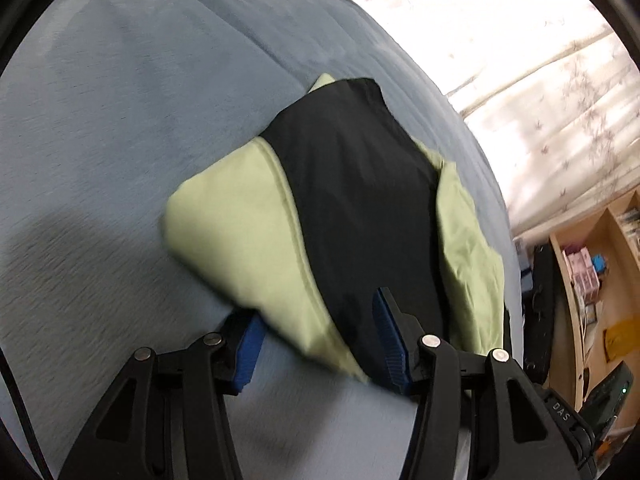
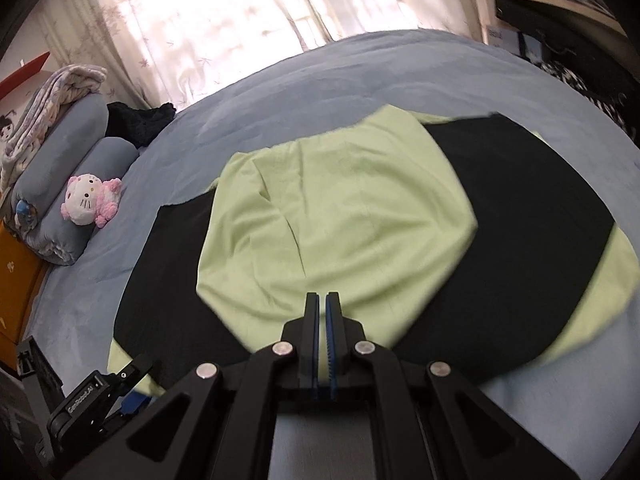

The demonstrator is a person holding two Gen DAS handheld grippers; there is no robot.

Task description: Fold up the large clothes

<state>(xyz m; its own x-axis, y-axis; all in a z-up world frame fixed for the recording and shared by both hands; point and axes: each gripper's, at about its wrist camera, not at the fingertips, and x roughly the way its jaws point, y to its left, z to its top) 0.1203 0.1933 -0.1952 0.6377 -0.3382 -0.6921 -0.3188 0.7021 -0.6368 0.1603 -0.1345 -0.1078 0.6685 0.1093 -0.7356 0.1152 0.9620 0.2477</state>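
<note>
A large black and light green garment (image 1: 352,200) lies partly folded on the blue-grey bed (image 1: 120,120). In the right wrist view a green sleeve panel (image 2: 340,220) is laid over the garment's black body. My left gripper (image 1: 316,316) is at the garment's near corner with its jaws apart. The corner lies loosely between them: one blue pad (image 1: 248,344) is at the fabric's edge and the other (image 1: 388,336) rests on the black cloth. My right gripper (image 2: 322,300) is shut, its tips just over the green panel's near edge, and no cloth shows between the pads. The left gripper (image 2: 132,396) also shows at the lower left of the right wrist view.
A pink and white plush toy (image 2: 90,200) leans on rolled blue pillows (image 2: 72,152) at the bed's far left, with a dark bundle (image 2: 140,120) behind. Pale curtains (image 2: 220,20) hang beyond the bed. A wooden shelf (image 1: 592,280) stands beside it.
</note>
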